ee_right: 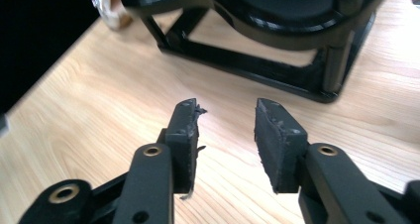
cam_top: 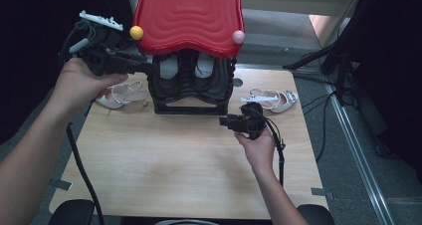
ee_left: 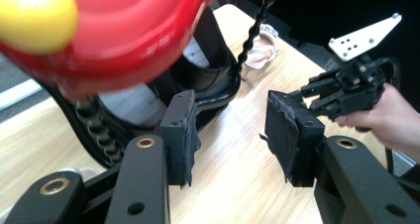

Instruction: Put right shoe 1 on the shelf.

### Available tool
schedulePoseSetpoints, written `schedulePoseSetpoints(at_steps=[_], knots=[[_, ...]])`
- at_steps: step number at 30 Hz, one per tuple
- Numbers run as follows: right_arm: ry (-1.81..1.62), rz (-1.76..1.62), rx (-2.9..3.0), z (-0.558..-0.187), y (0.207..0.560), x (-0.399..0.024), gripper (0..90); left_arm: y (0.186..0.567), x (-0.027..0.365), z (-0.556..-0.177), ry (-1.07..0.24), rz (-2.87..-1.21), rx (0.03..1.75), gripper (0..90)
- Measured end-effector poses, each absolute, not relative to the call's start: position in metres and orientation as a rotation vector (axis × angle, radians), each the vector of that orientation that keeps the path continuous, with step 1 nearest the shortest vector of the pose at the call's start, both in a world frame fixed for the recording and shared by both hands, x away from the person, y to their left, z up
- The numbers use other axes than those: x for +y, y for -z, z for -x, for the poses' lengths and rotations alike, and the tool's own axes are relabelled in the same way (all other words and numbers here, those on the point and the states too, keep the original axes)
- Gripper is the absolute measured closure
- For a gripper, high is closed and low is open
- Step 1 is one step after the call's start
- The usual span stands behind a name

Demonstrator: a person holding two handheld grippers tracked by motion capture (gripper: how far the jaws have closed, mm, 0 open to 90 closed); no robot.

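Note:
A black shoe rack (cam_top: pixel 191 85) with a red wavy top (cam_top: pixel 189 16) stands at the back of the wooden table (cam_top: pixel 174 160). A yellow ball (cam_top: pixel 136 32) and a pink ball (cam_top: pixel 238 36) sit on the top's front corners. My left gripper (cam_top: pixel 144 64) is raised at the rack's left side, open, with nothing between its pads (ee_left: pixel 183 130). My right gripper (cam_top: pixel 222 120) hovers low by the rack's front right corner, also open and empty. In the right gripper view its jaws (ee_right: pixel 227 130) point at the rack's base frame (ee_right: pixel 257 65).
One white sandal (cam_top: pixel 122 94) lies left of the rack, under my left hand. Another white sandal (cam_top: pixel 271 99) lies to the right, just beyond my right gripper. Dark shoes sit inside the rack. Cables trail off the table's right side.

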State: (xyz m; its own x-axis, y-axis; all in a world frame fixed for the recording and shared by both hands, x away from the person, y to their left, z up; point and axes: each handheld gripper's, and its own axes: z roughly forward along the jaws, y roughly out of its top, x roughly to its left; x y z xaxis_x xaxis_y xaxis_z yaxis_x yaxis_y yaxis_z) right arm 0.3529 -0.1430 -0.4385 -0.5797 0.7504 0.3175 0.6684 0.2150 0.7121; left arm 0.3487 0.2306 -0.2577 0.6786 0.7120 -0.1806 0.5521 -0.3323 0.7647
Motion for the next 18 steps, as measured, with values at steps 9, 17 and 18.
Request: schedulePoseSetpoints(at_steps=[9,17,18], knots=[[-1.329,-1.325,2.408,-0.353,0.442,-0.163,58.8,0.297,0.256,-0.343,-0.189,-1.989,1.067,55.4],[-1.346,-1.385,2.400,-0.356,0.460,-0.180,58.2,0.333,0.275,-0.343,-0.192,-1.966,1.167,56.0],[-1.341,-1.393,2.393,-0.356,0.462,-0.182,58.4,0.338,0.276,-0.343,-0.193,-1.965,1.179,56.2]])
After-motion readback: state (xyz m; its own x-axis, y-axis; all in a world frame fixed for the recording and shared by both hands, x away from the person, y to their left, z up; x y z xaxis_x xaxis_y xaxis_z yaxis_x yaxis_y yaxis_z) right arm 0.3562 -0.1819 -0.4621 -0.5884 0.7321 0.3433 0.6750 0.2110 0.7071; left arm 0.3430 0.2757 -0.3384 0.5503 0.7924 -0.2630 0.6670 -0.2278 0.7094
